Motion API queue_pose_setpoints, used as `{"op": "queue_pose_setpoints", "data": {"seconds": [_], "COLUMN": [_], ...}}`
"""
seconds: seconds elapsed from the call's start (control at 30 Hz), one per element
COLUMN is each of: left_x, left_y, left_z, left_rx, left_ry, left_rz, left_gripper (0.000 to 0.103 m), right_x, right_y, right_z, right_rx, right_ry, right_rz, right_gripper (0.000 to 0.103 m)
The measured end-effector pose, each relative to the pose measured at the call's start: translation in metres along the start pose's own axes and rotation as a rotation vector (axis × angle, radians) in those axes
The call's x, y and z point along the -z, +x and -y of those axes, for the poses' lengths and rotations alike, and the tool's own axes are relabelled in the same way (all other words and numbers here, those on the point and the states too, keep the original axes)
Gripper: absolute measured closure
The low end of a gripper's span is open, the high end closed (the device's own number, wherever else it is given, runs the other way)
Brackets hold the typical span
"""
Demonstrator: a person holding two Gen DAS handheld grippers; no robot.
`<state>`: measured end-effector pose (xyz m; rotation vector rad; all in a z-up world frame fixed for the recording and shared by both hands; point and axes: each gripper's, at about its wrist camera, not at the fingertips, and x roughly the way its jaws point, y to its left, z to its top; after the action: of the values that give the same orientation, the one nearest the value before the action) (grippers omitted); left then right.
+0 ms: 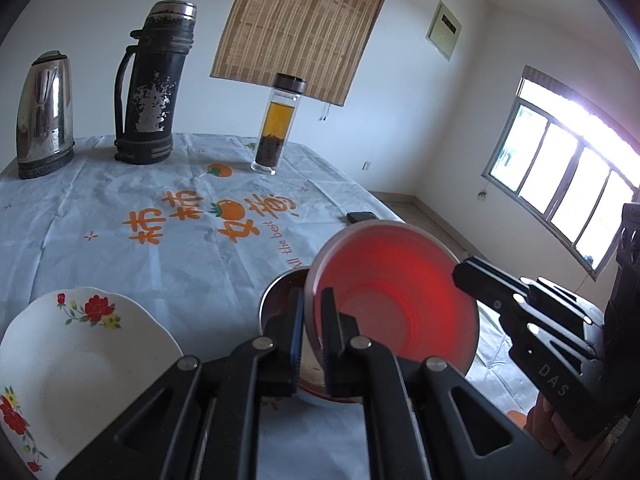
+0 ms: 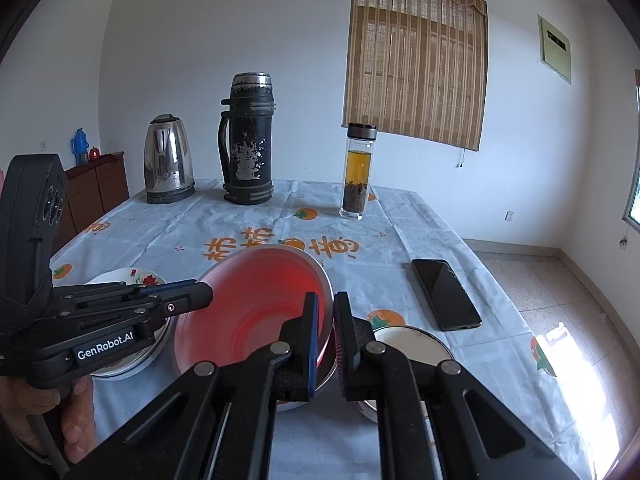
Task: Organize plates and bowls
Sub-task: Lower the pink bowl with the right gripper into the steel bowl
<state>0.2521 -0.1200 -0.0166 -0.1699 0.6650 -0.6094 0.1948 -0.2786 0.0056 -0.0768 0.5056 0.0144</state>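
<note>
Red bowl [image 1: 394, 300] held tilted above table [image 1: 120, 208], over metal bowl [image 1: 280, 292]. Left gripper [image 1: 311, 320] and right gripper [image 2: 326, 326] both clamped on opposite rims. Risk: thin rim hold slips, or uneven pull twists bowl free, dropping it onto metal bowl.

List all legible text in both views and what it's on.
"GenRobot.AI": left claw, white label on its body.
"DAS": right claw, on its body.
"All the best": tablecloth, printed in orange.
Large orange Chinese characters: tablecloth; visible, but I can't read them reliably.
Wall panel: markings too small to read.
</note>
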Motion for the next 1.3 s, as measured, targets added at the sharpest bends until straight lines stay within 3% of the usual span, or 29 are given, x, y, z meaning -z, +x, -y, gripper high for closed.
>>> {"op": "queue_pose_setpoints", "data": {"seconds": [0.43,1.3], "left_x": [0.003,0.007], "left_y": [0.006,0.027], "left_z": [0.004,-0.002], "left_rx": [-0.001,-0.015], "left_ry": [0.012,-0.005], "left_rz": [-0.016,-0.086], "left_gripper": [0.098,0.098], "right_x": [0.009,0.004], "right_y": [0.031,0.051], "right_z": [0.011,0.012], "right_rx": [0.009,0.022], "right_ry": [0.028,0.001], "right_rz": [-0.078,-0.121], "right_gripper": [0.095,0.095]}}
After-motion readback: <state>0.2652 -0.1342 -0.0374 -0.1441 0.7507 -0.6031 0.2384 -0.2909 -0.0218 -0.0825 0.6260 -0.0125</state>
